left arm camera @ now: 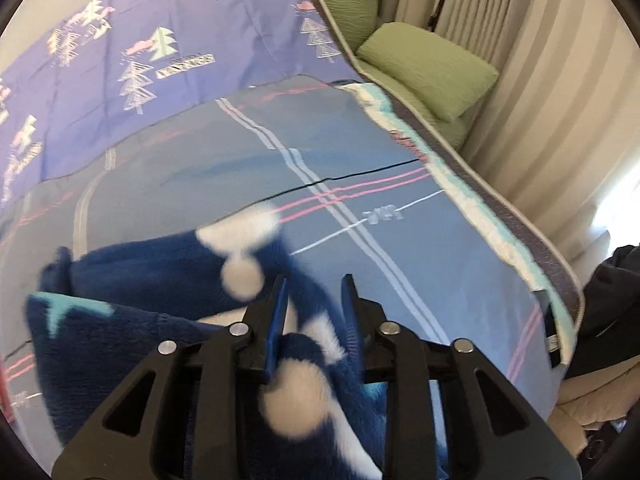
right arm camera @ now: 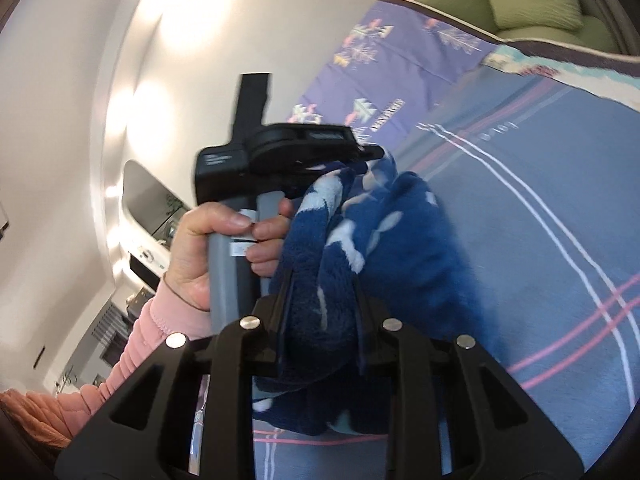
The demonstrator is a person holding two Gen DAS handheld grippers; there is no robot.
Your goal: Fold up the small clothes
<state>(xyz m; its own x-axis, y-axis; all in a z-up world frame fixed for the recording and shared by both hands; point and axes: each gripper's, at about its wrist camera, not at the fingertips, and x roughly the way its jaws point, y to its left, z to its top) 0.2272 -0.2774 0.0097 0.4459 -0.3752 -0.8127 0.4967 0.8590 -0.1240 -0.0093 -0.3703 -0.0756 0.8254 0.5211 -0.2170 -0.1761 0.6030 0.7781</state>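
Note:
A fluffy dark-blue garment with white patches [left arm camera: 152,280] lies bunched on the bed and rises into both grippers. My left gripper [left arm camera: 314,300] is shut on a fold of it, with fleece filling the gap between the jaws. In the right wrist view the same garment [right arm camera: 400,240] hangs between my two tools. My right gripper [right arm camera: 322,292] is shut on a thick bunch of it. The left gripper, held by a hand in a pink sleeve [right arm camera: 208,252], sits just ahead and to the left, its tip in the cloth.
The bed has a blue sheet with pink and white stripes [left arm camera: 360,152] and a purple tree-print cover [left arm camera: 140,40] behind. Green cushions [left arm camera: 432,68] and curtains stand beyond the bed's right edge. A dark bag [left arm camera: 612,304] lies at the right. A white wall [right arm camera: 60,120] is at the left.

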